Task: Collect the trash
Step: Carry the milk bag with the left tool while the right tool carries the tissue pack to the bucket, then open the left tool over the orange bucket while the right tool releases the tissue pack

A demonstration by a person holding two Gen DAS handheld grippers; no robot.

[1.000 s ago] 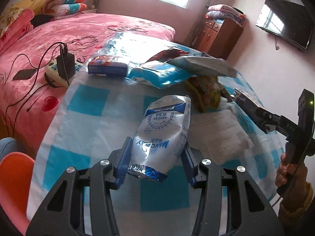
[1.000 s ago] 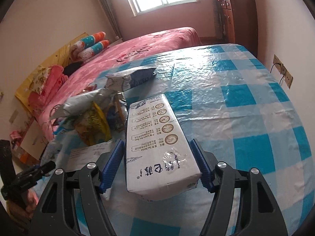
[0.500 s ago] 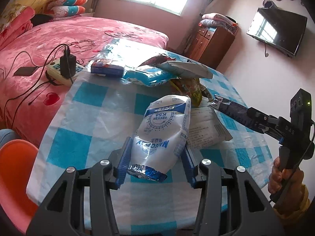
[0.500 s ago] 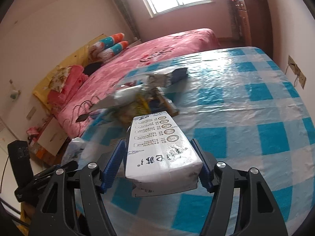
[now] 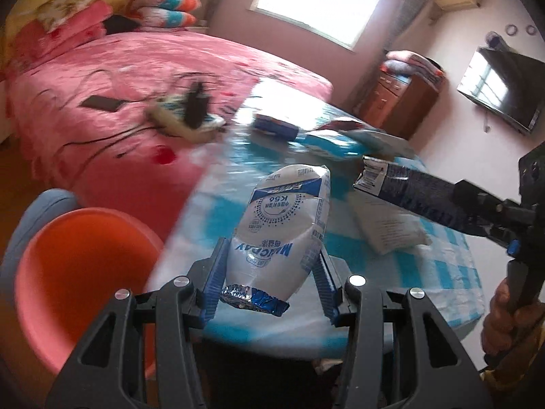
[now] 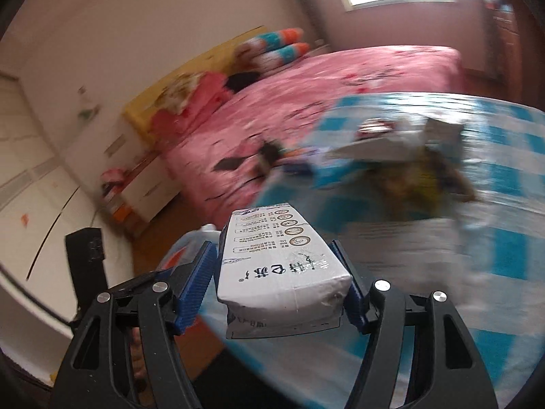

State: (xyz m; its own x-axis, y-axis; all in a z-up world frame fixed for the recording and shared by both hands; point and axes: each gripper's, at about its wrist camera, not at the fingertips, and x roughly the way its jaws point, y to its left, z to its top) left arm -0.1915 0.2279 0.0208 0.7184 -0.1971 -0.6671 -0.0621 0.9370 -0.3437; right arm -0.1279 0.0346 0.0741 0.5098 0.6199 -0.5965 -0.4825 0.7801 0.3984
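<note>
At the near edge of the checked table (image 5: 453, 266), your left gripper (image 5: 270, 281) is clamped on a white milk pouch (image 5: 284, 228) with blue print. Both blue pads (image 5: 215, 277) press into the pouch's lower sides, and its crimped blue seam hangs just in front of the jaws. The pouch is lifted clear of the tablecloth, its top tilting away from you.

Your right gripper (image 6: 277, 284) holds a white carton (image 6: 279, 266), long side pointing forward, with a blue pad tight against each flank. In the left view the same carton (image 5: 402, 187) shows as a dark blue box jutting from the right gripper (image 5: 483, 214), carried above the table's right part, with your right hand (image 5: 504, 320) gripping the handle low at the frame's edge.

More trash lies farther back on the table: a flat white bag (image 5: 385, 225) just under the carton, and a blurred heap of blue and white packets (image 5: 327, 139) beyond it. From the right view a yellow-brown wrapper (image 6: 425, 184) sits in that heap.

An orange stool (image 5: 78, 272) stands beside the table at lower left. Behind it is a pink bed (image 5: 136, 78) with a power strip (image 5: 184, 119) and a phone (image 5: 102, 103) lying on it. Much of the surroundings is blurred in both views.
</note>
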